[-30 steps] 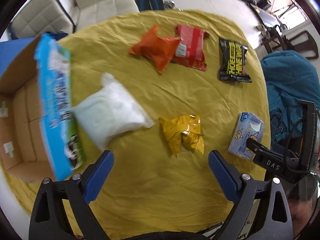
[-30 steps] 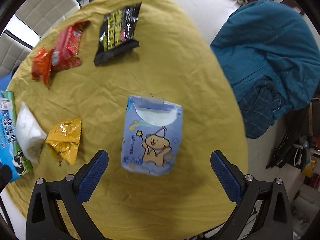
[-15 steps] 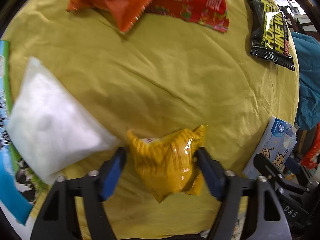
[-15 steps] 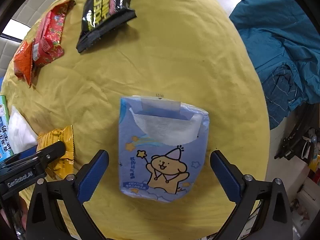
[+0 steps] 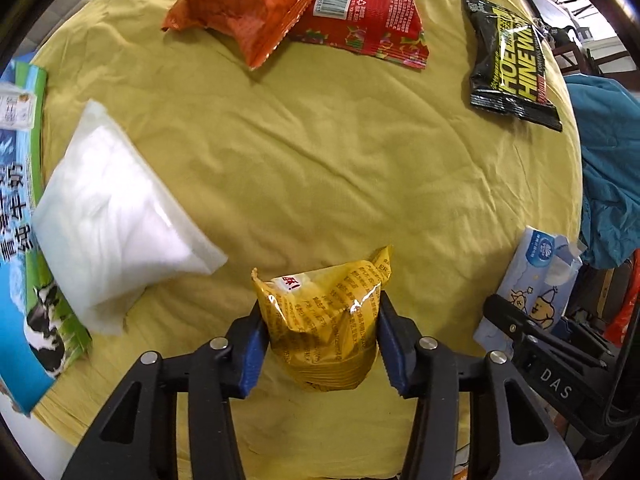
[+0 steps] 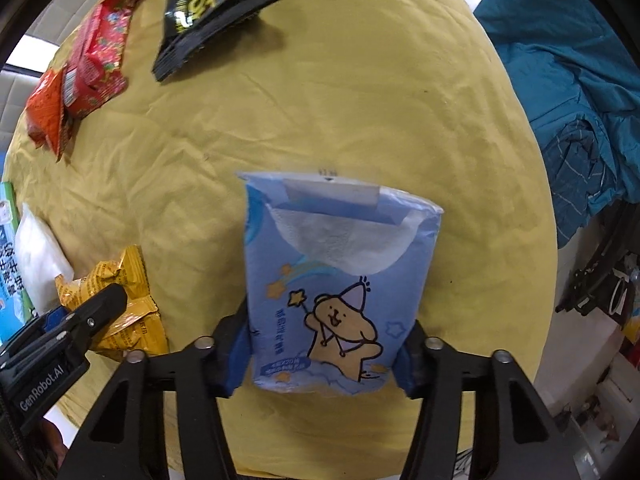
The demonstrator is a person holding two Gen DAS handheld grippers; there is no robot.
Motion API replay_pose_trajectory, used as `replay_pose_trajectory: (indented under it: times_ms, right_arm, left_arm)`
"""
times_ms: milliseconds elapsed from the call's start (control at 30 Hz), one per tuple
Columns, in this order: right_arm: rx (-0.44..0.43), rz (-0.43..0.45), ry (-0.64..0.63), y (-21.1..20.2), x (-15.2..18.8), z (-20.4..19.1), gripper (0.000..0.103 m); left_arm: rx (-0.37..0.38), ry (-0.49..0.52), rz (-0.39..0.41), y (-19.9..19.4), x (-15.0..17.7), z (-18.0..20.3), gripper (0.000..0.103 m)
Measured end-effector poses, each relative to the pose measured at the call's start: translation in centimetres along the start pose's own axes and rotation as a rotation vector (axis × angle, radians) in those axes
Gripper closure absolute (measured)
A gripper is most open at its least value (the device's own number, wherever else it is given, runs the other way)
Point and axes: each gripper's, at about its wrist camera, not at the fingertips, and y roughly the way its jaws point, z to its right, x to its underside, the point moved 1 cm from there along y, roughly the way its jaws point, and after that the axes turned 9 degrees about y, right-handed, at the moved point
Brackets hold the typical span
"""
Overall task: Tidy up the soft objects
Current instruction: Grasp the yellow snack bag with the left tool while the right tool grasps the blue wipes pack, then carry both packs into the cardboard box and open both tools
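My left gripper (image 5: 322, 344) is shut on a crinkled yellow snack packet (image 5: 326, 320) on the yellow tablecloth (image 5: 320, 152). My right gripper (image 6: 322, 354) is shut on a blue tissue pack with a bear drawing (image 6: 340, 280), its blue pads pressing both sides. The tissue pack also shows at the right edge of the left wrist view (image 5: 532, 280). The yellow packet and the left gripper show at the lower left of the right wrist view (image 6: 120, 312).
A white soft bag (image 5: 108, 208) lies at the left beside a blue-green carton (image 5: 20, 220). An orange packet (image 5: 248, 4), a red packet (image 5: 364, 12) and a black packet (image 5: 512, 68) lie at the far side. A teal cloth-covered chair (image 6: 568, 60) stands at the right.
Both grippers came down and closed: the left one on the yellow packet, the right one on the tissue pack. A second ago both were wide open above the table.
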Motion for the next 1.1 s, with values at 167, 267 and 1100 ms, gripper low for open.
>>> replay_pose_trajectory:
  times_ms: [167, 267, 1100]
  right_arm:
    - [-0.002, 0.008, -0.028, -0.1, 1.0, 0.3, 0.054]
    - [-0.01, 0.014, -0.041, -0.2, 2.2, 0.6, 0.056]
    - [-0.229, 0.178, -0.397, -14.7, 13.3, -17.3, 0.057]
  left_arm:
    - [0.003, -0.034, 0.027, 1.8, 1.2, 0.4, 0.062]
    - [0.004, -0.039, 0.043, 2.0, 2.1, 0.7, 0.063]
    - [0.105, -0.201, 0.395, -16.1, 10.5, -12.6, 0.063]
